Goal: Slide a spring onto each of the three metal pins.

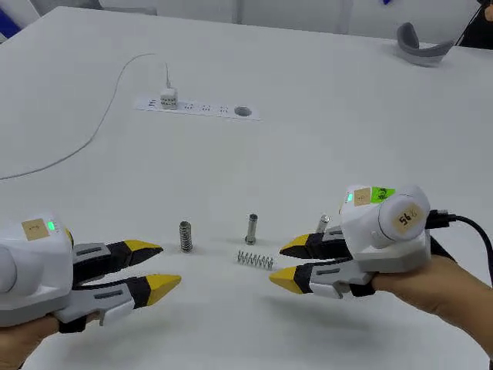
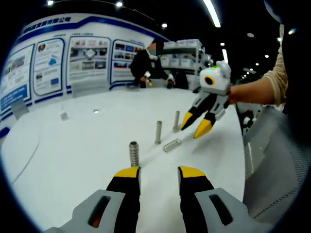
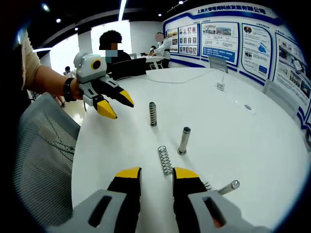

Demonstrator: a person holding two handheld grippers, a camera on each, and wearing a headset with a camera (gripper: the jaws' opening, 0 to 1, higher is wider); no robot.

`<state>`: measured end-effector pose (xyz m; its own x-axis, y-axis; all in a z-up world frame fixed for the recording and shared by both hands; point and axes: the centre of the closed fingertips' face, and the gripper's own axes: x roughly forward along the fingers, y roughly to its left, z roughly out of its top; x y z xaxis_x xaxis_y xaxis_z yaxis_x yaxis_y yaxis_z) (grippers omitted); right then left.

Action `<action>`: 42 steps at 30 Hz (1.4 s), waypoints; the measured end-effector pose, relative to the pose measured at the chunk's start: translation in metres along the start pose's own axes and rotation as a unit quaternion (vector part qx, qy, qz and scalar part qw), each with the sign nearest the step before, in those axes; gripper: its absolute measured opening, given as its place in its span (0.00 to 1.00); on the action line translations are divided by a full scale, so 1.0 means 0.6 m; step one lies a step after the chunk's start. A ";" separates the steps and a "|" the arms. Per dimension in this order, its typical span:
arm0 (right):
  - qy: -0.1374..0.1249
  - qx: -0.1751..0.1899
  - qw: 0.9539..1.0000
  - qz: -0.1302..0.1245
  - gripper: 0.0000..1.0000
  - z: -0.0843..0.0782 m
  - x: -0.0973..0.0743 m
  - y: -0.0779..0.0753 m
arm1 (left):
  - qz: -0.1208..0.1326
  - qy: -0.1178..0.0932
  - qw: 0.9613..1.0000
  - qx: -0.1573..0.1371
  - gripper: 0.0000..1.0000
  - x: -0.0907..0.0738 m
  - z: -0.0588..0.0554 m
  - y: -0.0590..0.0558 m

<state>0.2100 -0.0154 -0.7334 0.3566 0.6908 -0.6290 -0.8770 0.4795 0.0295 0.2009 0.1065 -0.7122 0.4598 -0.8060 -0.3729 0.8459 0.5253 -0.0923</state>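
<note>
Three metal pins stand in a row on the white table (image 1: pixel 231 169). The left pin (image 1: pixel 185 236) (image 2: pixel 133 153) (image 3: pixel 152 114) has a spring around it. The middle pin (image 1: pixel 252 228) (image 2: pixel 158 132) (image 3: pixel 184 140) is bare. The right pin (image 1: pixel 322 223) (image 2: pixel 177 121) (image 3: pixel 228 187) is partly hidden behind my right gripper. A loose spring (image 1: pixel 255 260) (image 2: pixel 172 144) (image 3: pixel 164 159) lies flat just in front of the middle pin. My right gripper (image 1: pixel 289 264) (image 3: pixel 156 173) is open, its tips close to that spring. My left gripper (image 1: pixel 158 266) (image 2: pixel 160 172) is open, near the left pin.
A white power strip (image 1: pixel 202 108) with a plug (image 1: pixel 168 98) and a cable lies at the back of the table. A grey curved object (image 1: pixel 420 46) sits at the far right corner. A mesh chair (image 3: pixel 43 160) stands beside the table, and people sit in the background.
</note>
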 end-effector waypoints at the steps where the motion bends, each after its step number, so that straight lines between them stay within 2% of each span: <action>1: 0.001 0.001 1.000 0.000 0.26 -0.001 0.002 -0.002 | 0.000 0.000 1.000 -0.001 0.31 0.000 0.000 -0.001; 11: 0.015 0.002 1.000 0.002 0.24 -0.014 0.022 -0.019 | -0.014 0.004 1.000 -0.003 0.30 0.005 -0.002 -0.020; 25: 0.027 -0.010 1.000 0.010 0.19 -0.025 0.042 -0.021 | -0.036 0.012 0.999 0.002 0.28 0.020 0.000 -0.044; 32: 0.034 -0.017 0.999 0.014 0.16 -0.031 0.048 -0.020 | -0.043 0.012 0.999 0.004 0.27 0.026 0.003 -0.051; 42: 0.031 -0.029 0.999 0.012 0.12 -0.031 0.051 -0.021 | -0.050 0.013 0.999 0.009 0.27 0.035 0.006 -0.055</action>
<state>0.2262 -0.0103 -0.7674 0.3172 0.6661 -0.6750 -0.9027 0.4302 0.0003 0.1838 0.0712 -0.7136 0.3654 -0.8467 -0.3867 0.8921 0.4371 -0.1143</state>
